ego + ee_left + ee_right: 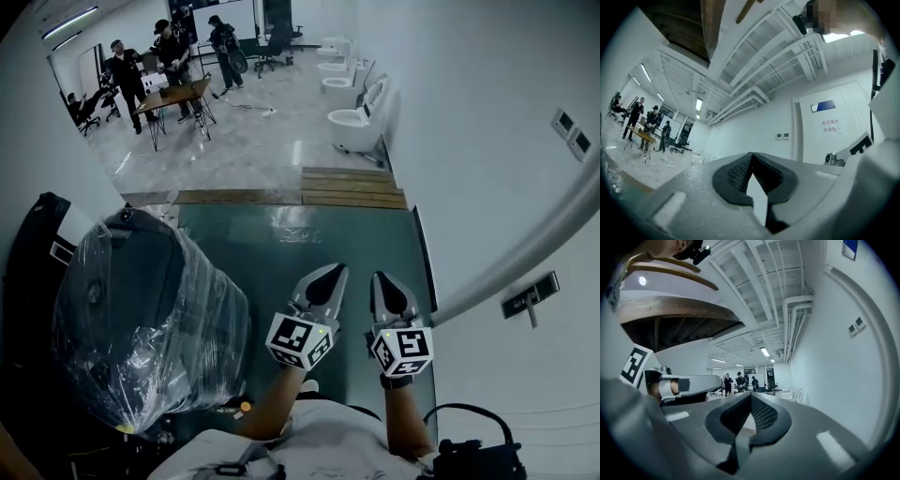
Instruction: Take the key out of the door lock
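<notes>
Jaws together and empty on both the left gripper (335,274) and the right gripper (382,279). A dark wall plate (530,295), perhaps the lock, sits at three o'clock of the right gripper, the nearer one.

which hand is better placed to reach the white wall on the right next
Right, likely: the right tongs sit nearer the white wall than the left tongs. Both are shut and empty, side by side.
</notes>
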Demonstrator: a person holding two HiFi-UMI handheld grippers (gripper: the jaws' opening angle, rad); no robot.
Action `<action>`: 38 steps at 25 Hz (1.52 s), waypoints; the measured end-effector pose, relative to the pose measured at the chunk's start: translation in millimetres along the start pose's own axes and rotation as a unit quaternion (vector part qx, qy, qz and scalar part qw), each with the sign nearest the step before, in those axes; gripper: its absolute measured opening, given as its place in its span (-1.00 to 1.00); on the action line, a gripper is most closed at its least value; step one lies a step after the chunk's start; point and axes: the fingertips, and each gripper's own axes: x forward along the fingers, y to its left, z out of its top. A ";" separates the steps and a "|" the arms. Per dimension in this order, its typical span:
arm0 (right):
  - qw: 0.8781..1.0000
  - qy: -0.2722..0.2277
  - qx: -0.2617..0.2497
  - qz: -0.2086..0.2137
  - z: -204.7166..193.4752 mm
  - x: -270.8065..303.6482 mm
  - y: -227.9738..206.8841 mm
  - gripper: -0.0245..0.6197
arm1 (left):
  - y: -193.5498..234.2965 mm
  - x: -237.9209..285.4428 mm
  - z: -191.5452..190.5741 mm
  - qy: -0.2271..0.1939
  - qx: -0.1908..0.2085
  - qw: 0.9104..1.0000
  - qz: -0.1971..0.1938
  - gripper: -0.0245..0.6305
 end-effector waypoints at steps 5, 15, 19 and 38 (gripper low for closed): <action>0.998 0.011 -0.004 -0.055 -5.3 27.0 -45.8 -0.91 | 20.1 58.1 -19.8 0.026 -0.001 0.999 -0.040 -0.92; 0.980 -0.006 0.006 -0.199 -7.3 11.8 -201.7 -0.91 | -47.1 206.2 -85.2 0.061 -0.037 0.981 -0.180 -0.92; 0.966 -0.048 0.003 -0.255 20.2 1.7 -281.0 -0.91 | -105.5 274.7 -97.3 0.072 -0.016 0.965 -0.253 -0.92; 0.802 -0.071 0.024 -0.592 21.0 -167.2 -465.5 -0.91 | -340.5 402.7 -155.2 0.094 -0.022 0.812 -0.575 -0.92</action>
